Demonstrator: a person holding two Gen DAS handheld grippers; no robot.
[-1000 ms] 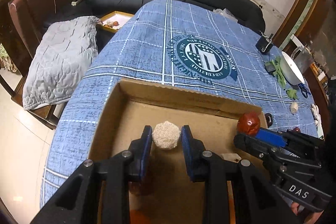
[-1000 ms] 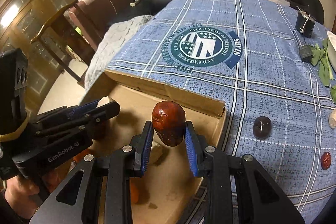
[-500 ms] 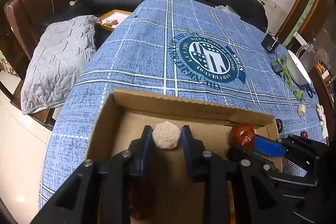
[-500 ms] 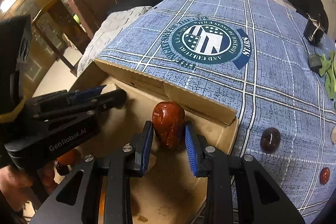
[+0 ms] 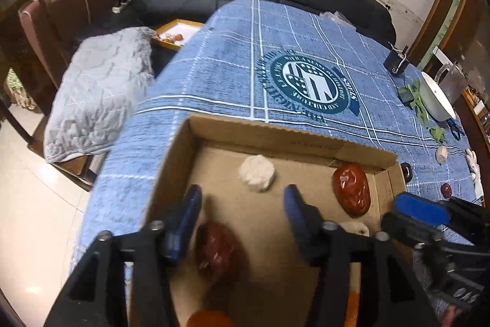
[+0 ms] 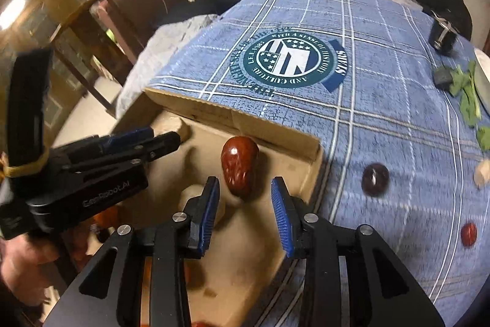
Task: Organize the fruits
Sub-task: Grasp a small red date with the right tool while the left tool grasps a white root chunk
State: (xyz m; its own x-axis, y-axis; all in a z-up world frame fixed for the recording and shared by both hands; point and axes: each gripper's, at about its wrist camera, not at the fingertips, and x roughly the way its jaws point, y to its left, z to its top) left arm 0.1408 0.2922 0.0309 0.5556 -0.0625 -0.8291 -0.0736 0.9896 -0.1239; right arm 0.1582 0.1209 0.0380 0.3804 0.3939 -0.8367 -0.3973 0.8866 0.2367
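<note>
1. The left gripper (image 5: 242,210) now stands spread; the pale, rough, faceted lump (image 5: 256,176) it pinched half a second ago lies free just ahead of its fingertips on the floor of the shallow brown cardboard box (image 5: 275,132), near the far wall.
2. The right gripper (image 6: 245,198) has also let go: its blue pads are parted, and the glossy dark-red jujube-like fruit (image 6: 240,169) rests on the box floor just ahead of and between them, close to the box's far right corner.
3. Judgement: both deliveries look complete, so each gripper is free to fetch more.
4. Near the left gripper's own fingers lie another wrinkled dark-red fruit (image 5: 219,249), a pale piece (image 5: 355,227) and an orange one (image 5: 209,319) at the lower edge.
5. To the right of the right gripper, outside the box on the blue plaid tablecloth (image 6: 382,100), wait a dark round fruit (image 6: 375,176) and a small red fruit (image 6: 468,234).
6. The box's right wall stands between the right gripper and those fruits; the left gripper sits close beside it inside the box, so lifting clear first seems wise.
</note>
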